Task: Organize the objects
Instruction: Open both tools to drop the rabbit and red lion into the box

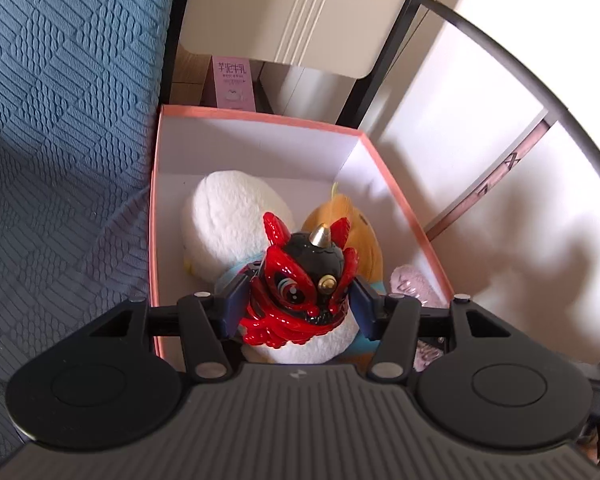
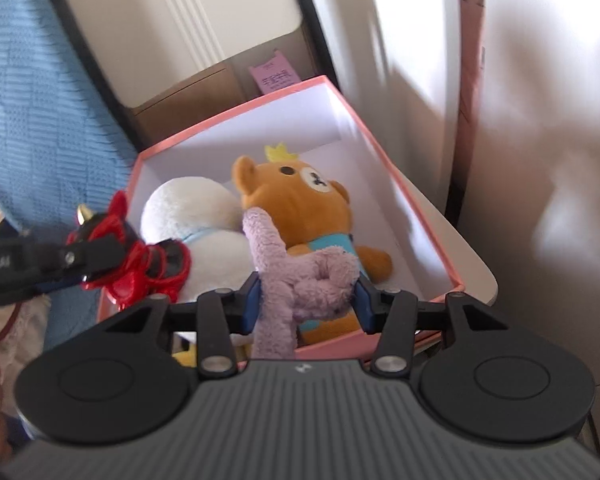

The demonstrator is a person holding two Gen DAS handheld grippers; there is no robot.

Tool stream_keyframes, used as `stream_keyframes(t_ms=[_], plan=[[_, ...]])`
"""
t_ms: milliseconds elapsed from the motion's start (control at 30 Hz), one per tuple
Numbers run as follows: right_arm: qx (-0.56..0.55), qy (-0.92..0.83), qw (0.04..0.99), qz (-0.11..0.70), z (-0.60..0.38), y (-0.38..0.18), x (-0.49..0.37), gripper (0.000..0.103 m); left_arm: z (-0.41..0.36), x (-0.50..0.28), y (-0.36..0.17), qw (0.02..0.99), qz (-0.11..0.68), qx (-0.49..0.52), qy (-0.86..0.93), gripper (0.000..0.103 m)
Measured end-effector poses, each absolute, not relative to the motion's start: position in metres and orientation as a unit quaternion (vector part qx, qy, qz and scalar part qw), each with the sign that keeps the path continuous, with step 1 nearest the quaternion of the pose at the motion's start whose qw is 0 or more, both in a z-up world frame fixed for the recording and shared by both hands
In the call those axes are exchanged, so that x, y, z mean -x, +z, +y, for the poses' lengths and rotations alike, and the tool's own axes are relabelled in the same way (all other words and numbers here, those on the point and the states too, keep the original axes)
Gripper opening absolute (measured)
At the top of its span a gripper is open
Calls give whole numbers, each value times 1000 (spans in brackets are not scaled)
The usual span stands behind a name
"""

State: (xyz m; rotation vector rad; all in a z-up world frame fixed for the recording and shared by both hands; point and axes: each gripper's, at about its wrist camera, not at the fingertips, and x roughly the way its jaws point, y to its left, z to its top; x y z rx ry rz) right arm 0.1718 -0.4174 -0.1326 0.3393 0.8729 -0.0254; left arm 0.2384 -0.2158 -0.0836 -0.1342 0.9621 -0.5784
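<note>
My left gripper point(image 1: 300, 308) is shut on a glossy red and black lion figurine point(image 1: 300, 292) with a gold horn, held over the near end of a pink-rimmed white box point(image 1: 260, 114). In the right wrist view the same figurine point(image 2: 140, 256) hangs at the box's left near corner. My right gripper point(image 2: 308, 300) is shut on a lilac plush toy point(image 2: 296, 284), above the box's near edge point(image 2: 328, 348). Inside lie a white plush point(image 1: 228, 212) point(image 2: 188, 208) and a brown bear plush point(image 2: 300, 208) with a yellow crown, its orange head point(image 1: 340, 220) partly hidden behind the figurine.
A blue textured sofa point(image 1: 60, 120) borders the box on the left. Behind the box stand a pink carton point(image 1: 232, 84) and a cream panel point(image 1: 300, 12). A white round table with a dark rim point(image 1: 500, 160) lies to the right.
</note>
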Motion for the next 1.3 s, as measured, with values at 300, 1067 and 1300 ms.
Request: stream_keyframes(t_ms=[300, 1067, 1300], plan=[[-159, -15, 898, 410, -425, -138, -191, 49, -203, -232, -71, 851, 452, 56, -262, 61], [-158, -4, 906, 394, -423, -112, -195, 74, -163, -238, -68, 842, 481, 76, -231, 78], [-156, 17, 921, 356, -411, -56, -177, 74, -147, -229, -19, 858, 445, 68, -246, 78]])
